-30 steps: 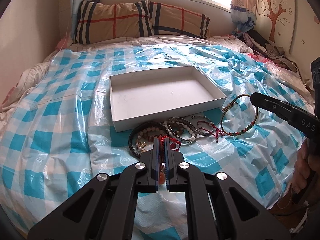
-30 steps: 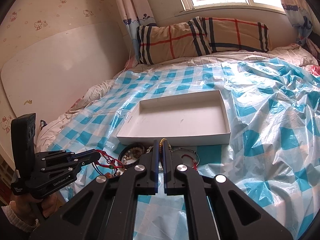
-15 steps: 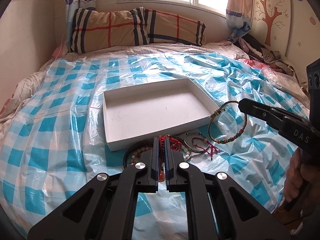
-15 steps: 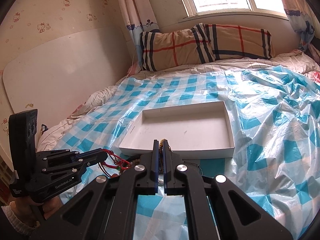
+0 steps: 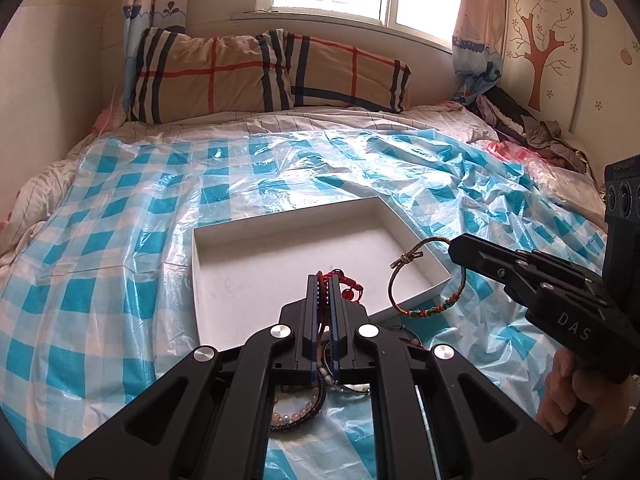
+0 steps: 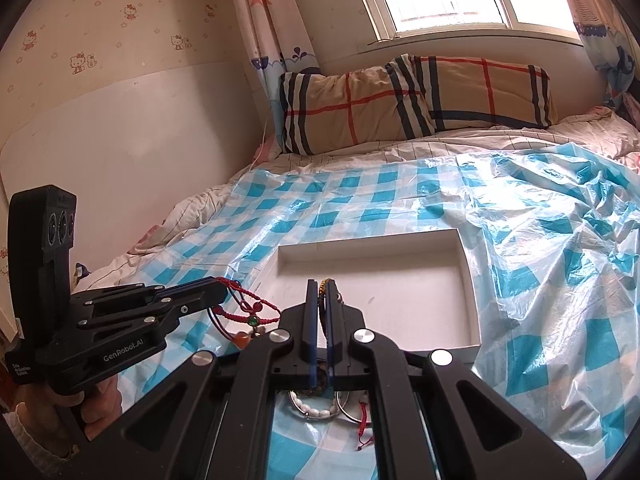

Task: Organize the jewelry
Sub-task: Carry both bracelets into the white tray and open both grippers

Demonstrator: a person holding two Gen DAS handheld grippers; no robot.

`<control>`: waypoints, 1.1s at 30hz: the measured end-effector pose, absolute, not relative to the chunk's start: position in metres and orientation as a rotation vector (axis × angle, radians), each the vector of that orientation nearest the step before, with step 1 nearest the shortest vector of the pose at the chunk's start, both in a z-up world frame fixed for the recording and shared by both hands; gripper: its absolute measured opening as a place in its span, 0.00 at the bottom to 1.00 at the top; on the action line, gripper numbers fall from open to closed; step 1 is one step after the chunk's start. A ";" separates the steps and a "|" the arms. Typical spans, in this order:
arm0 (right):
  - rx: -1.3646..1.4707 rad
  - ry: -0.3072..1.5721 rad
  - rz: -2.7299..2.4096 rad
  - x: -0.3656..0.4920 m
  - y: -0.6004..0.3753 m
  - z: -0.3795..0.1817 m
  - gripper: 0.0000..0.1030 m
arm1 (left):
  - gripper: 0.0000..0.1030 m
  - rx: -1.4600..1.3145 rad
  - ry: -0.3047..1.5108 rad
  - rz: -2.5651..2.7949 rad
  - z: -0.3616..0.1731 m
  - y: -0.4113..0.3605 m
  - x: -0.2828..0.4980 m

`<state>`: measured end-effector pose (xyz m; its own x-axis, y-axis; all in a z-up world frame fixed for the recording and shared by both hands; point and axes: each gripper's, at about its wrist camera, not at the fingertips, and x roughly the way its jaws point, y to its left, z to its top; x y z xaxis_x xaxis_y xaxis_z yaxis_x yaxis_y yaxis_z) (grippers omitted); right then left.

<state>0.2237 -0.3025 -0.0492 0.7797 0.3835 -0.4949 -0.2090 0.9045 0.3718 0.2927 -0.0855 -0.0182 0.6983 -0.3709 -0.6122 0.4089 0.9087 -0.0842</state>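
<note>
both grippers lifted above a white box (image 5: 248, 264) on the checked plastic sheet (image 5: 100, 240). left gripper (image 5: 324, 280), jaws clamped on a red cord bracelet (image 6: 248, 308); right gripper (image 6: 319, 286), jaws clamped on a braided bracelet (image 5: 420, 280) hanging over the box's near corner. the box appears bare, so nothing is yet sorted. remaining beaded bracelets (image 5: 296, 412) and bangles (image 6: 316, 404) lie before the box, largely hidden beneath the gripper bodies; their number cannot be told.

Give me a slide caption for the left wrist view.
Both grippers carry bracelets over the white box.
</note>
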 end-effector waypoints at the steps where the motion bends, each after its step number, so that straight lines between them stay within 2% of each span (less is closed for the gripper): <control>1: 0.308 0.595 0.326 0.228 -0.302 -0.050 0.04 | 0.04 0.058 0.670 -0.440 -0.020 -0.088 0.296; 12: 0.350 0.630 0.354 0.271 -0.296 -0.080 0.04 | 0.04 0.034 0.682 -0.467 -0.040 -0.106 0.334; 18: 0.358 0.632 0.363 0.281 -0.293 -0.088 0.04 | 0.04 -0.023 0.720 -0.477 -0.054 -0.095 0.351; 23: 0.338 0.678 0.351 0.290 -0.291 -0.095 0.06 | 0.04 -0.055 0.704 -0.479 -0.046 -0.080 0.345; 24: 0.320 0.697 0.314 0.292 -0.290 -0.098 0.12 | 0.04 -0.063 0.703 -0.483 -0.043 -0.078 0.343; 25: 0.311 0.700 0.279 0.292 -0.292 -0.099 0.44 | 0.04 -0.070 0.702 -0.487 -0.040 -0.076 0.342; 26: 0.310 0.681 0.262 0.290 -0.295 -0.098 0.55 | 0.04 -0.076 0.701 -0.490 -0.038 -0.073 0.341; 33: 0.330 0.660 0.237 0.275 -0.312 -0.093 0.55 | 0.04 -0.093 0.708 -0.519 -0.029 -0.073 0.341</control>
<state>0.2749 -0.3121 -0.0930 0.7663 0.3178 -0.5584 -0.1106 0.9214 0.3726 0.3409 -0.0731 -0.0289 0.6391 -0.4851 -0.5969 0.4232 0.8698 -0.2537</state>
